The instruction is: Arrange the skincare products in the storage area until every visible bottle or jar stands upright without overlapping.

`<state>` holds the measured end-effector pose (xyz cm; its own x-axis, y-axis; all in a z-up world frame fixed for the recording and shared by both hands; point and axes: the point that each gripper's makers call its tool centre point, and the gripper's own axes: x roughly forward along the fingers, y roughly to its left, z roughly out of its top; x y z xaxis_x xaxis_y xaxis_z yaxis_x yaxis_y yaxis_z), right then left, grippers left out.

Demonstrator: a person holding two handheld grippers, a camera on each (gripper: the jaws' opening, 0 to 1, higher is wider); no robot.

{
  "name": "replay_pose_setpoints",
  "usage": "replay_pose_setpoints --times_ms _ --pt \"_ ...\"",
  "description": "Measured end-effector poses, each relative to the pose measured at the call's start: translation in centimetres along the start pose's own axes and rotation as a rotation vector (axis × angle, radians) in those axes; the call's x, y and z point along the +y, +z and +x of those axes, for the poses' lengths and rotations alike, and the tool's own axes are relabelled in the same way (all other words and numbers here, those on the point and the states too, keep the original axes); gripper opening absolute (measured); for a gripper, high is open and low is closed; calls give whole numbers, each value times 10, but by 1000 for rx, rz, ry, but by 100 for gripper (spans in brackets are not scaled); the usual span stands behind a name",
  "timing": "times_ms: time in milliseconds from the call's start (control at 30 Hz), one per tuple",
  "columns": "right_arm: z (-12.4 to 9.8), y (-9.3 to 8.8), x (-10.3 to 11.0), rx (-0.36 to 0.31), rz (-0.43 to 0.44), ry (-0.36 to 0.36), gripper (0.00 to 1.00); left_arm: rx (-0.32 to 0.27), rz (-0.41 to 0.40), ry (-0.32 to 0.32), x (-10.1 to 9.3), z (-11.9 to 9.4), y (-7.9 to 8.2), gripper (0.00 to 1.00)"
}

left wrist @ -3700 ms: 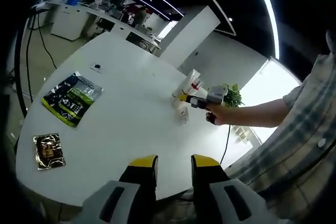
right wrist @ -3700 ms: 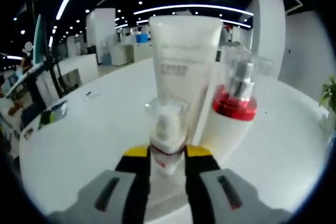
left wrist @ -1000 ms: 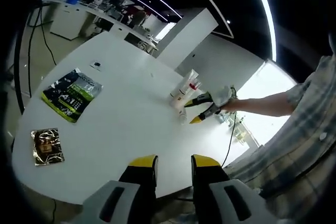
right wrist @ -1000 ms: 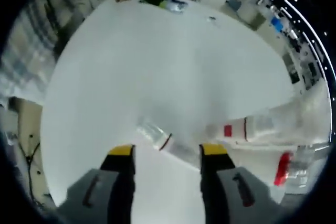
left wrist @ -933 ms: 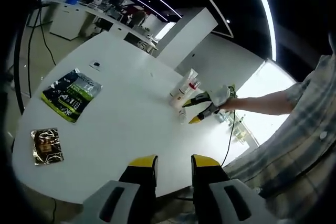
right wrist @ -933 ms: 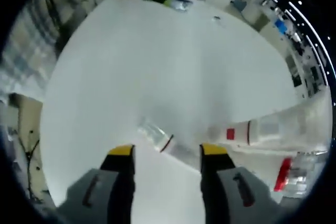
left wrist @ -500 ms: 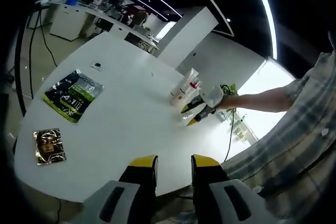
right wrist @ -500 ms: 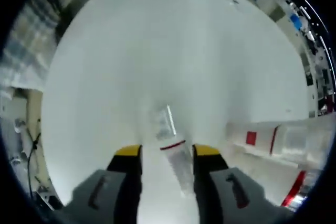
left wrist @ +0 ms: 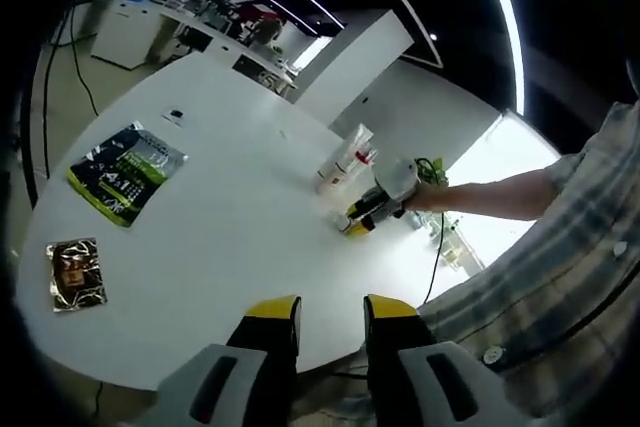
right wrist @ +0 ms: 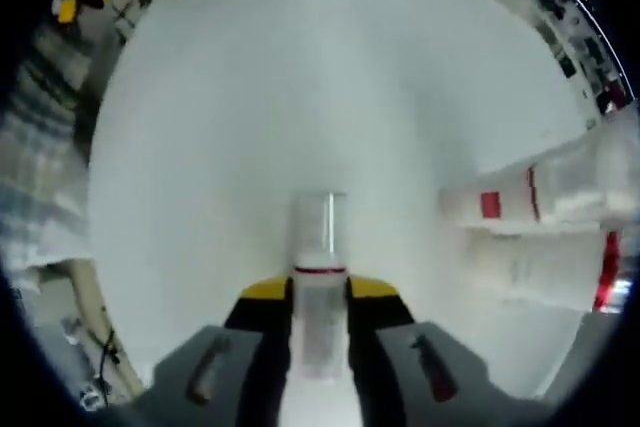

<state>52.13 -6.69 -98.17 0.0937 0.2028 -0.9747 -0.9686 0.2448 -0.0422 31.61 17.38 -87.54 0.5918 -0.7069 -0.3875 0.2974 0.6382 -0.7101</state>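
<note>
Since a second ago the right gripper [right wrist: 319,292] has closed its jaws onto the small clear bottle with red band [right wrist: 320,287] lying on the white counter [right wrist: 250,107] near its far edge. White tube [left wrist: 353,150] and red-collared pump bottle [left wrist: 346,169] stand upright; this one's left. Left gripper [left wrist: 331,309] hovers part-open, empty.

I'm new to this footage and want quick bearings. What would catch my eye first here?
In the right gripper view, the right hand-held gripper is closed on a small clear-capped bottle lying on the white table, with other white bottles off to one side. In the left gripper view, a green packet and a brown packet lie apart from them.
</note>
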Motion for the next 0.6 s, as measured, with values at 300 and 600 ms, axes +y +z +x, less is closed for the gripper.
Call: replay_pose_setpoints --times_ms 300,600 --pt "-25 11 1 -227 294 -39 17 61 27 -32 -7 15 9 25" --pt "-64 38 8 -489 546 0 17 89 65 -85 -30 50 33 26"
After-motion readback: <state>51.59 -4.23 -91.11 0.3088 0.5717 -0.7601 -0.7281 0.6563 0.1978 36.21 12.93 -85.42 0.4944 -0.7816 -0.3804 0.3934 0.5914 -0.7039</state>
